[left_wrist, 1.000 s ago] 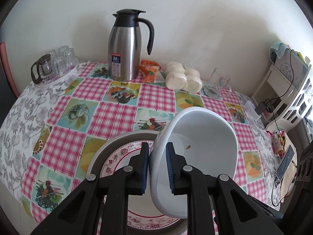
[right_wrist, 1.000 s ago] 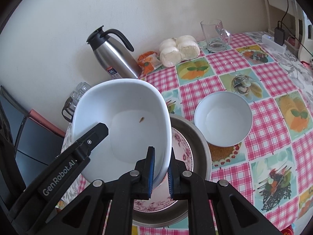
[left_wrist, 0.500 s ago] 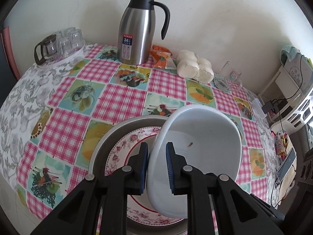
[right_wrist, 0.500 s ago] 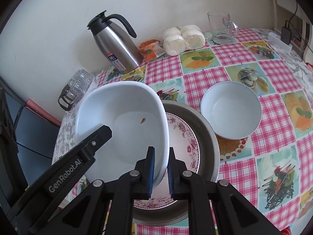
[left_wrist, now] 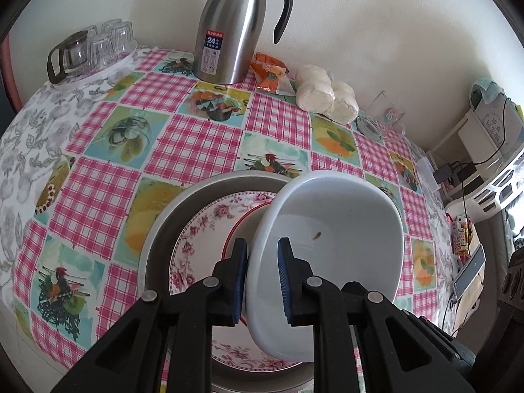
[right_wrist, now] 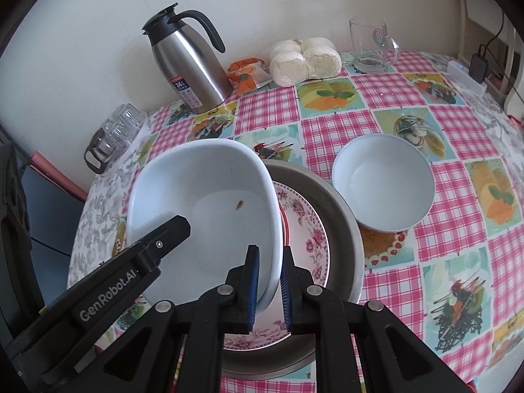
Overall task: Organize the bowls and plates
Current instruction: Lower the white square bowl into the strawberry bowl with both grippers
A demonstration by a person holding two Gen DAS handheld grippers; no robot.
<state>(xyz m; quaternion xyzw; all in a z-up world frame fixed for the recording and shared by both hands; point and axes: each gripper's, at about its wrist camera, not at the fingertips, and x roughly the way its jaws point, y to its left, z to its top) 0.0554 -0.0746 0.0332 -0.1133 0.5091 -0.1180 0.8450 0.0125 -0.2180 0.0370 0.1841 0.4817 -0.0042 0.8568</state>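
At the far left of the desk [left_wrist: 98, 177] a tray of upturned glasses [left_wrist: 98, 46] and a steel thermos jug [left_wrist: 229, 29] stand by the wall, well apart from the work. Nearer, a metal basin [left_wrist: 163, 222] holds a floral plate [left_wrist: 203, 239], and above that plate hangs the white oval bowl [left_wrist: 344, 239], tilted, a small brown speck on its floor.

The left claw [left_wrist: 262, 278] is clamped on the bowl's left rim, one pad outside the wall and one inside. The right claw [right_wrist: 270, 281] pinches the opposite rim in the same way — both hands carry the one dish. To the right, a smaller round white bowl [right_wrist: 383, 183] sits on the desk just beside the basin, and a glass mug [right_wrist: 370, 46] and a pack of steamed buns [right_wrist: 304, 59] lie further back.

The step appears to be setting the oval bowl down onto the floral plate. To do it well, level the bowl first so its base meets the plate flat, centre it inside the red ring, and lower both hands evenly — releasing only once it rests, neither side before the other.
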